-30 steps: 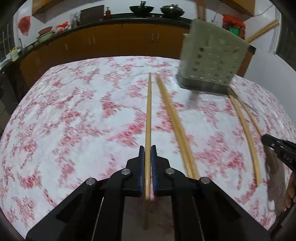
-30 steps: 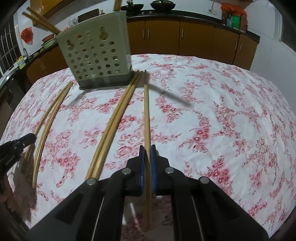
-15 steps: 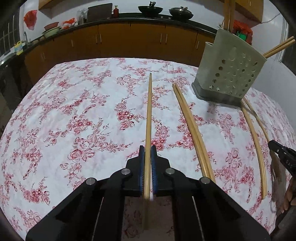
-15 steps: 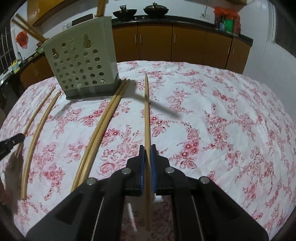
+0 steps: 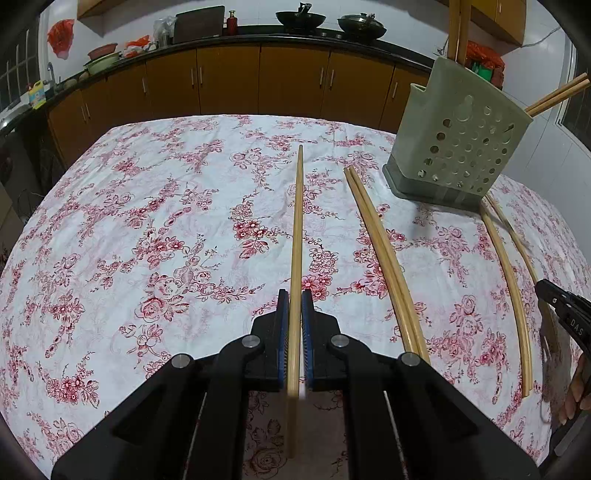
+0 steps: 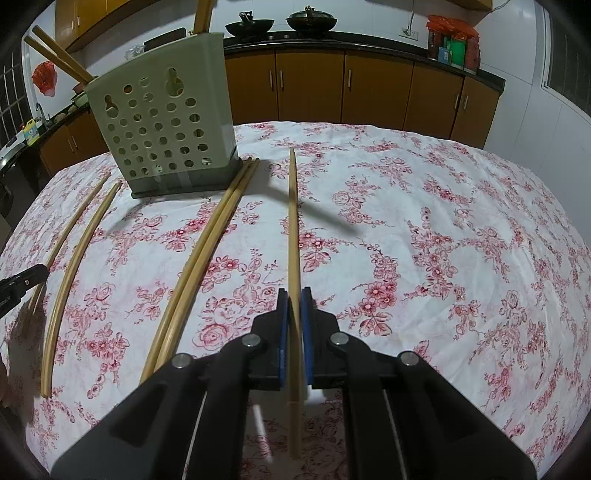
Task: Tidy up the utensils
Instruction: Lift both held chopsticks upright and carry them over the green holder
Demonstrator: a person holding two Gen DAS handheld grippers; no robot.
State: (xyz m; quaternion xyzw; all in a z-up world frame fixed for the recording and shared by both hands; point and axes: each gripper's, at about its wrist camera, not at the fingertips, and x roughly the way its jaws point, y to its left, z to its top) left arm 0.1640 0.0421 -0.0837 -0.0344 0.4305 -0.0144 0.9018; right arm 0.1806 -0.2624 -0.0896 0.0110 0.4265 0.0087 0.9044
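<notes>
Both tools clamped, pitched downward.
Left tool (image 5: 294,306): blue pads pressed tight on a chopstick (image 5: 296,236), shaft running forward between them. Right tool (image 6: 293,306): same, gripping its own chopstick (image 6: 293,229). Fingertips of a hand (image 5: 576,391) visible at frame edge.

A perforated green holder (image 5: 458,147) stands at the far side with chopsticks (image 5: 557,94) sticking out. Four chopsticks lie near it, one pair (image 6: 199,258) touching, another pair (image 6: 74,258) apart.

Two woks (image 5: 328,20) sit above wooden cabinets (image 5: 229,79).
</notes>
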